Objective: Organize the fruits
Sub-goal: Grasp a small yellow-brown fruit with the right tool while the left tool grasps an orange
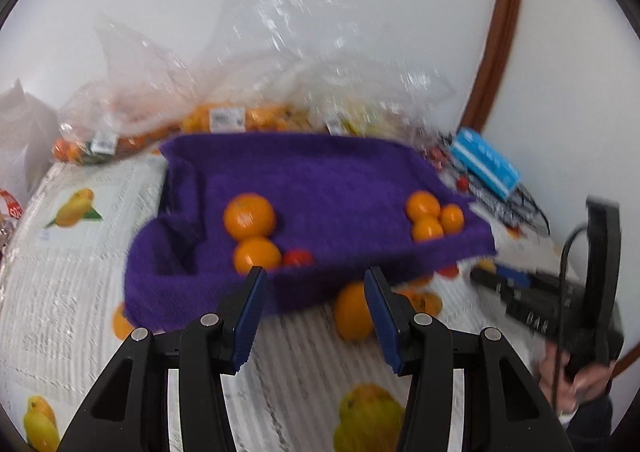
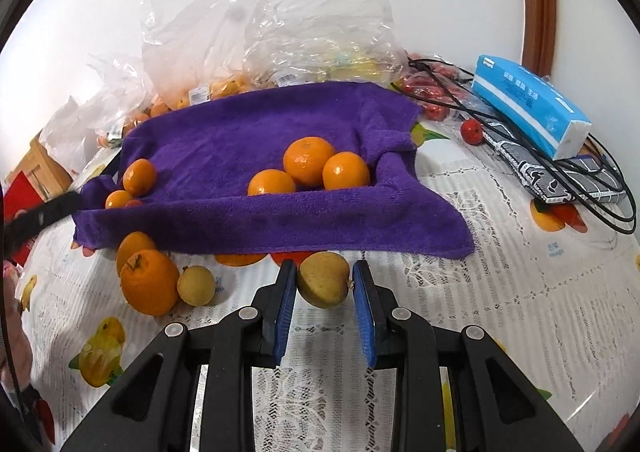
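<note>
Yellow-brown fruit (image 2: 323, 279) sits clamped in right gripper (image 2: 324, 277); left gripper (image 1: 315, 284) gapes empty.

Right gripper (image 2: 324, 278) clamps yellow-brown fruit (image 2: 323, 279) before purple towel (image 2: 260, 132)

Five oranges (image 2: 309, 161) are counted on one purple towel (image 2: 248, 132), plus one small red fruit (image 1: 298, 258) there. Two oranges (image 2: 150, 282) and two yellow-brown fruits (image 2: 196, 286) are counted off it. One blue tissue pack (image 2: 528, 104) is seen.
</note>
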Action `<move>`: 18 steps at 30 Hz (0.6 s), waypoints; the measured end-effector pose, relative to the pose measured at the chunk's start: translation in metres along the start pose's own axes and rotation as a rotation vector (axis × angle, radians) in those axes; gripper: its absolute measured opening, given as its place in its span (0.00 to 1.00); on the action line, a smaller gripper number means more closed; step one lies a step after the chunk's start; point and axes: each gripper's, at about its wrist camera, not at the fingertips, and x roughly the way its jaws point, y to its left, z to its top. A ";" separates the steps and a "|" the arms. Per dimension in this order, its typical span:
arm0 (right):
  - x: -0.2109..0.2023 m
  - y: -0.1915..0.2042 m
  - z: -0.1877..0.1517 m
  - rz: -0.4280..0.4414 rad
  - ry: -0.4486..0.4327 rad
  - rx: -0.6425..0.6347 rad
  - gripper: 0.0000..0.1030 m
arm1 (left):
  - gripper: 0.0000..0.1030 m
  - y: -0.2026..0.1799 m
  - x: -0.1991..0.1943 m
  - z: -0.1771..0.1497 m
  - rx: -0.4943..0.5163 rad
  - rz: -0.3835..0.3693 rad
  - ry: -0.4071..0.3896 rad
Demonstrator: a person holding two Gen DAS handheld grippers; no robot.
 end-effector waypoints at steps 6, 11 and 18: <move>-0.006 -0.004 -0.001 -0.008 -0.021 0.016 0.28 | 0.46 -0.006 0.022 -0.015 0.028 0.027 0.079; -0.007 -0.006 -0.002 0.003 -0.024 0.033 0.28 | 0.43 -0.017 0.027 -0.019 0.080 0.002 0.090; -0.005 -0.003 -0.003 0.014 -0.019 0.024 0.28 | 0.43 -0.024 0.043 -0.017 0.085 0.025 0.140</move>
